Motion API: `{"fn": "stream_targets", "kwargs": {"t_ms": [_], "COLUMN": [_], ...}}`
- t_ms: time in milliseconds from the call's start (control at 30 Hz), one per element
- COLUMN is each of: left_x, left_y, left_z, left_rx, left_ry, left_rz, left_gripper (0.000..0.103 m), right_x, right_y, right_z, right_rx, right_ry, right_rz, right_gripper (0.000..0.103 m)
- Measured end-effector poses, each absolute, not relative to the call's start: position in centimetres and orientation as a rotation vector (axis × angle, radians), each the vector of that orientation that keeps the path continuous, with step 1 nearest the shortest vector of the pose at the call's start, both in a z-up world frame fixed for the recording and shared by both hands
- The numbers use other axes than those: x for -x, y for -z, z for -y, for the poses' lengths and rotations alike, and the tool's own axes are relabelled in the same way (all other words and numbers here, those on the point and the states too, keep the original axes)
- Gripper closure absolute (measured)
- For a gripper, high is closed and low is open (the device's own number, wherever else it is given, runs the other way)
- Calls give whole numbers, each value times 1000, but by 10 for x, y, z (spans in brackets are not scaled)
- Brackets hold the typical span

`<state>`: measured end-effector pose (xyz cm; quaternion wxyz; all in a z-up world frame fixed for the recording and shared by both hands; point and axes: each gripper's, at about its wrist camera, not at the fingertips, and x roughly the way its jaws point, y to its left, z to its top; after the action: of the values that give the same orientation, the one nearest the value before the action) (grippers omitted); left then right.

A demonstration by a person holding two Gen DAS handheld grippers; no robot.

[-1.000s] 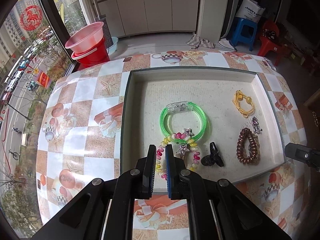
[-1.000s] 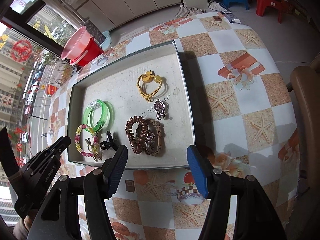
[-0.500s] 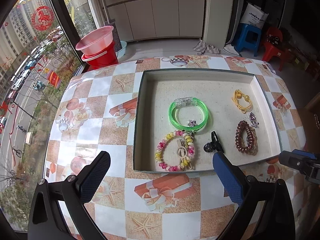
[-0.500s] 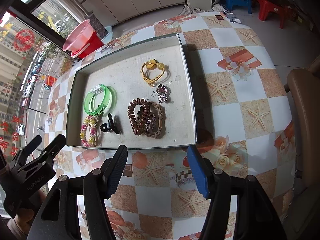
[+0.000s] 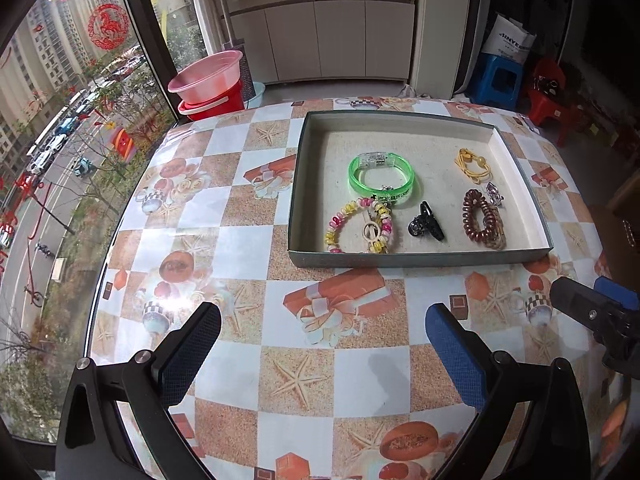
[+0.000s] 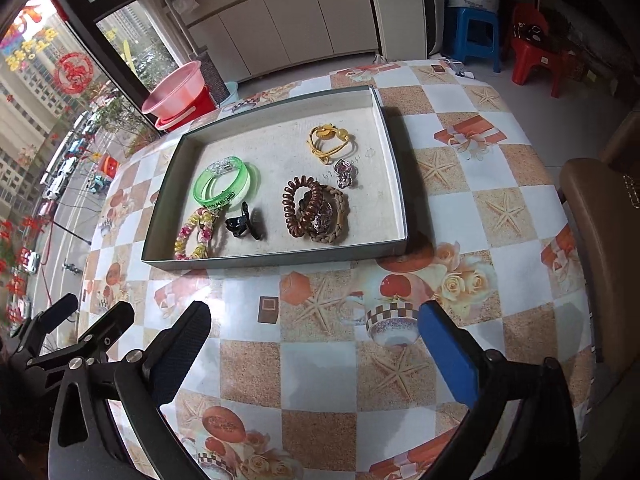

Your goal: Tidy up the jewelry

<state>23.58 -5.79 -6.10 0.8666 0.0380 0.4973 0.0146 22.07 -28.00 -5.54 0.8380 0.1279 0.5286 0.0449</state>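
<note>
A shallow grey tray on the patterned table holds jewelry: a green bangle, a pastel bead bracelet, a black hair claw, brown coil hair ties, a yellow cord tie and a small silver clip. My left gripper is open and empty, pulled back in front of the tray. My right gripper is open and empty, also in front of the tray.
The round table has a checked starfish cloth. Pink and red basins stand on the floor by the window. A brown chair is at the right edge. Blue and red stools stand behind.
My left gripper opened from shut over the bead bracelet and drew back out of the tray. Both grippers moved back toward the table's near side.
</note>
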Motion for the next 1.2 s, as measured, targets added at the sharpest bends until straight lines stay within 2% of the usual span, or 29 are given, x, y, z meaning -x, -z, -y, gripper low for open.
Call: {"fn": "stream_targets", "kwargs": {"t_ms": [400,1200], "left_x": [-185,-161], "left_y": [53,59], "left_z": [42,38], "left_rx": [-70,-44], "left_ry": [-56,-15], "left_rz": [-936,-918], "left_gripper": [0,0], "right_x": [-170,-139], "right_y": [40,29], "right_z": [261,253], "right_rx": [-173,-103], "right_ry": [-28,15], "right_rz": [-987,-889], "right_gripper": [0,0]}}
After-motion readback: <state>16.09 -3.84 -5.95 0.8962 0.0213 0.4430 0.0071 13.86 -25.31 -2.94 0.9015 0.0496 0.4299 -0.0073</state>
